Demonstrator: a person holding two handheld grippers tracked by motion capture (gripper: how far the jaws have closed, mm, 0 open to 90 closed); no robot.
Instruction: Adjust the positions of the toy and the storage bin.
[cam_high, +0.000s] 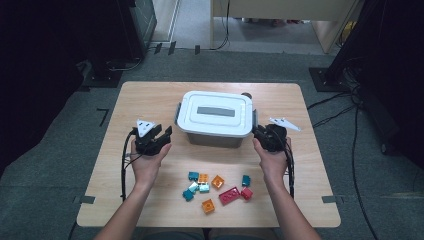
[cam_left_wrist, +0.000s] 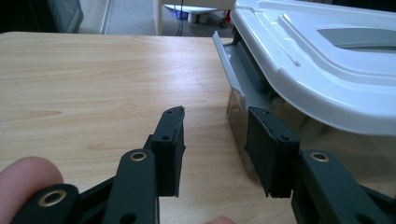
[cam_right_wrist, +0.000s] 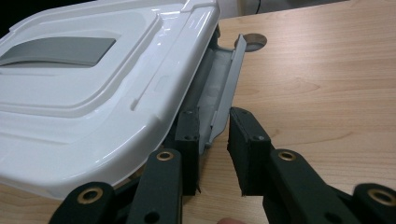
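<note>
A: Start at the left. Where does the left gripper (cam_high: 161, 134) stand?

B: Jaws apart, holding nothing, just beside the box's (cam_high: 215, 136) left end. In the left gripper view the grey side latch (cam_left_wrist: 233, 79) lies ahead and to the right of its jaws.

A: And the box itself?

B: Mid-table (cam_high: 140, 100), white lid (cam_high: 216, 113) on, long axis running left to right, so each end faces one gripper.

A: The right gripper (cam_high: 258, 134)?

B: Also spread, gripping nothing, but nearer: in the right gripper view the edge of the right latch (cam_right_wrist: 224, 88) sits between its jaws. I judge that hand readier to work its latch.

A: The toy bricks (cam_high: 216, 187)?

B: Loose on the table near the person, between the forearms.

A: Any writing?

B: None I can read; the lid bears only a plain grey panel (cam_high: 216, 111).
</note>
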